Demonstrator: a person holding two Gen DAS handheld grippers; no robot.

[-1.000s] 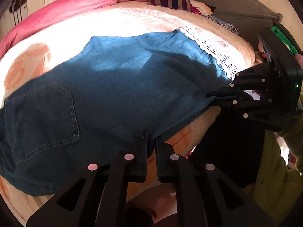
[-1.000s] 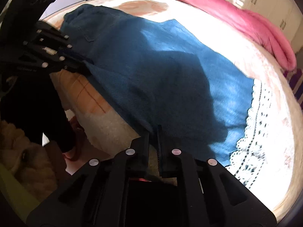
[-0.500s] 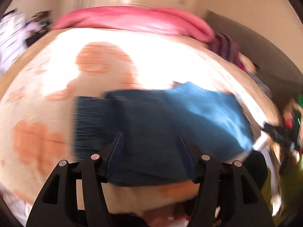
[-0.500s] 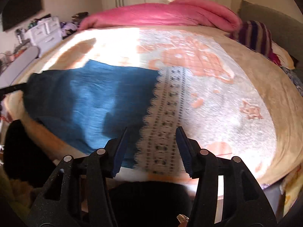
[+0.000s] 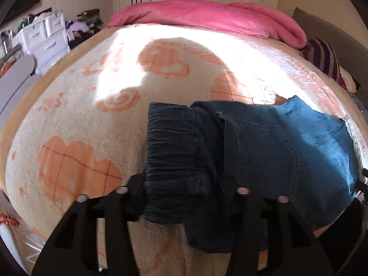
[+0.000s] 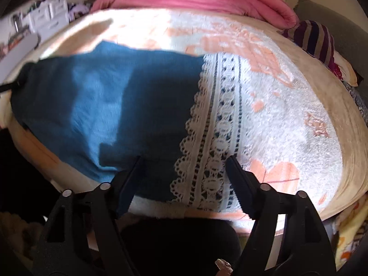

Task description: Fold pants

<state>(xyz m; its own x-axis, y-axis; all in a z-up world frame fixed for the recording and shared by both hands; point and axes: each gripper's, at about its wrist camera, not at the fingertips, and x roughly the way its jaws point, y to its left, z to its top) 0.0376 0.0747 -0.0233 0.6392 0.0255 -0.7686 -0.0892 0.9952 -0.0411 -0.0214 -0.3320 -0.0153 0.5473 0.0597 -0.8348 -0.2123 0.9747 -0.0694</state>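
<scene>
Blue denim pants (image 5: 253, 151) lie flat along the near edge of the bed, with the dark gathered waistband (image 5: 170, 151) at the left and a white lace hem (image 6: 207, 142) at the right. My left gripper (image 5: 184, 197) is open, its jaws spread to either side of the waistband's near edge, holding nothing. My right gripper (image 6: 184, 174) is open over the pants (image 6: 110, 105) near the lace hem, holding nothing.
The bed carries a cream blanket with orange patterns (image 5: 92, 115). A pink duvet (image 5: 207, 16) lies along the far side and a striped pillow (image 6: 315, 39) at the right. White drawers (image 5: 43, 36) and clutter stand to the left.
Both grippers were shut on the pants' near edge a second ago. They have let go, opened wide and drawn apart, the left toward the waistband and the right toward the lace hem.
</scene>
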